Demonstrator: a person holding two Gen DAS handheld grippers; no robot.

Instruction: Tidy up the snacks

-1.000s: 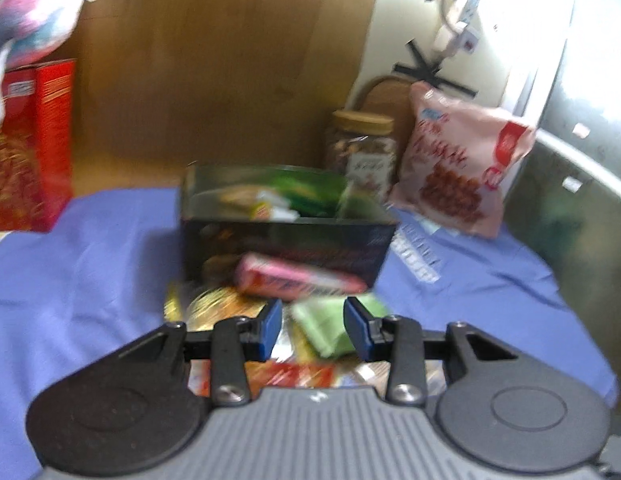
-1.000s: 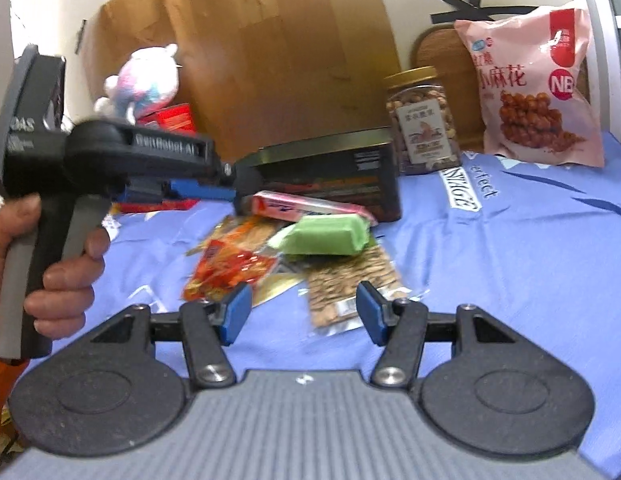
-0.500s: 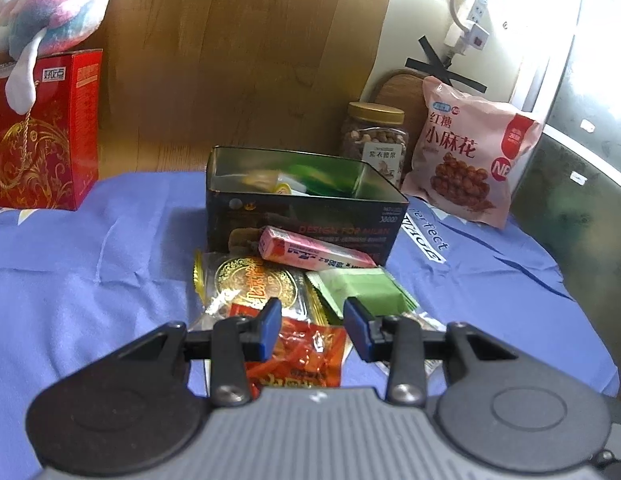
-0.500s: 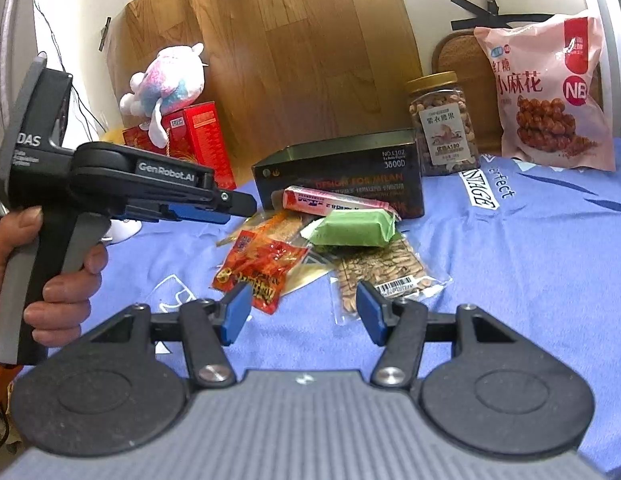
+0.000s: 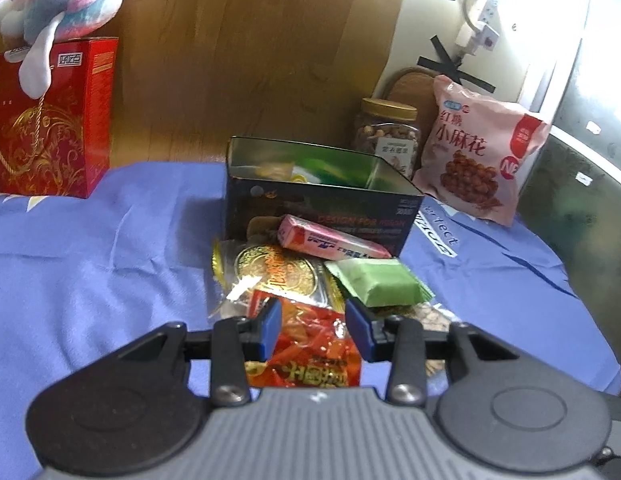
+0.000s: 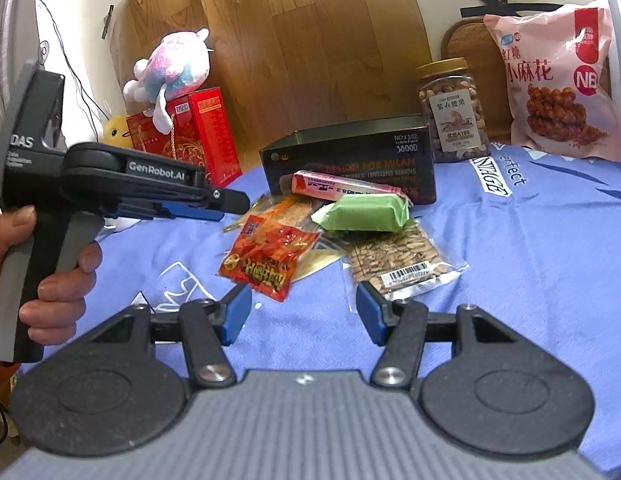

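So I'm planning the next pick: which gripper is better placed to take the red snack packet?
Left, probably. The left gripper hangs just above the red snack packet, open and lined up over it. The right gripper sits further back over bare cloth.
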